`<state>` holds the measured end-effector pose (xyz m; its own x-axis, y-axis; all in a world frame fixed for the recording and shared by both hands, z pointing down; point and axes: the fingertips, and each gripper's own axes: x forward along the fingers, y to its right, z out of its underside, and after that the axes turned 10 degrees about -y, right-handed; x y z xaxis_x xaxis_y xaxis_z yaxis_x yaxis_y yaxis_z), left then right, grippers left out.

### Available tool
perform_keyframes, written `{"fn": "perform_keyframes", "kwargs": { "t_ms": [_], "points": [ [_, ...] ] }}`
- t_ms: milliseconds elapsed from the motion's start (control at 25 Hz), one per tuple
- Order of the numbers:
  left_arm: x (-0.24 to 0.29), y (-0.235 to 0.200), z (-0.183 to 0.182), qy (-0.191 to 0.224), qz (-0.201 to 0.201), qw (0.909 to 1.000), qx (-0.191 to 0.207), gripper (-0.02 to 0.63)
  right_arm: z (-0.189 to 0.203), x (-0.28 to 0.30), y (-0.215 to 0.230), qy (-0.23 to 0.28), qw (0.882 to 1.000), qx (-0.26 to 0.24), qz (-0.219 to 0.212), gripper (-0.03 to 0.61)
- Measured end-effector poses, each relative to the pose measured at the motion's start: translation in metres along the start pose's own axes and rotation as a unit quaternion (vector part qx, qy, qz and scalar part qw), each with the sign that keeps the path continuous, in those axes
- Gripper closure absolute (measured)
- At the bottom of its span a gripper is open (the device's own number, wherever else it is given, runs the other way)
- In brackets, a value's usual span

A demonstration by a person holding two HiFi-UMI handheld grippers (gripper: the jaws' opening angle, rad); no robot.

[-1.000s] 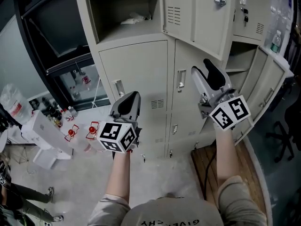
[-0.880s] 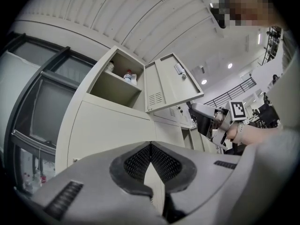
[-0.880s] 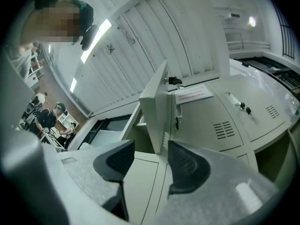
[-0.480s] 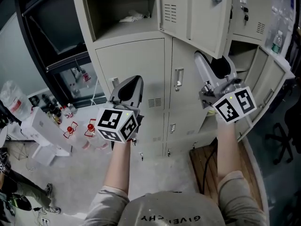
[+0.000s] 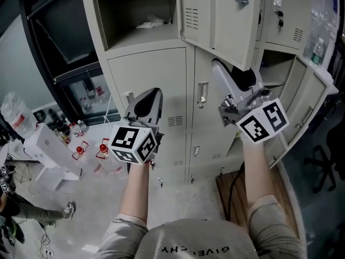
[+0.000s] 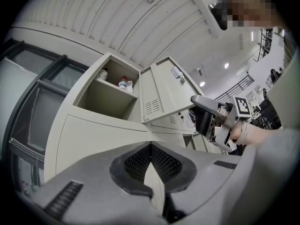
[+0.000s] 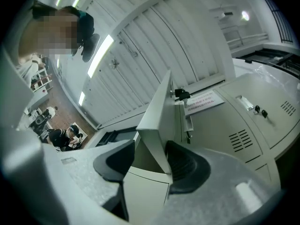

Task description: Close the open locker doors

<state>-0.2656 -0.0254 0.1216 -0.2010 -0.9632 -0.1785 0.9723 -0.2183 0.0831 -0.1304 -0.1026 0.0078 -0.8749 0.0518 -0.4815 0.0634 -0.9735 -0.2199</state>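
Observation:
The beige locker bank [image 5: 156, 85] has its upper left compartment [image 5: 140, 15] open, and that compartment's door [image 5: 215, 20] stands swung out toward me. My right gripper [image 5: 232, 74] is raised just under the door's lower edge, open. In the right gripper view the door's lower corner [image 7: 157, 121] sits between the two dark pads [image 7: 187, 165] of the right gripper [image 7: 150, 161], unclamped. My left gripper [image 5: 151, 96] is shut and empty in front of the closed lower left door; its pads [image 6: 140, 163] meet, and beyond them are the open compartment [image 6: 110, 97] and door [image 6: 164, 95].
A second door [image 5: 304, 109] hangs open at the lower right of the lockers. A wooden board [image 5: 237, 193] lies on the floor below it, an office chair [image 5: 323, 161] beside it. White boxes and bottles [image 5: 48, 150] crowd the floor at left, under a dark glass cabinet [image 5: 59, 42].
My right gripper has moved up and left, closer under the open upper door. The left gripper has stayed almost in place.

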Motion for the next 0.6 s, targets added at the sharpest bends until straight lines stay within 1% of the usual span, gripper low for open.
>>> {"fn": "perform_keyframes", "kwargs": {
  "t_ms": [200,440,600],
  "points": [
    [-0.003,-0.006,0.006,-0.007,-0.018,0.9998,0.002,0.617,0.000,0.003,-0.005,0.014,1.000,0.003,-0.012,0.370],
    [-0.024,-0.024,0.012,-0.009,-0.056,0.9984,-0.001,0.617,-0.001,0.010,-0.015,0.035,0.999,0.007,-0.018,0.380],
    [-0.039,-0.035,0.015,-0.009,-0.075,0.9971,-0.005,0.617,0.002,0.017,-0.027,0.039,0.999,-0.011,-0.018,0.382]
  ]
}}
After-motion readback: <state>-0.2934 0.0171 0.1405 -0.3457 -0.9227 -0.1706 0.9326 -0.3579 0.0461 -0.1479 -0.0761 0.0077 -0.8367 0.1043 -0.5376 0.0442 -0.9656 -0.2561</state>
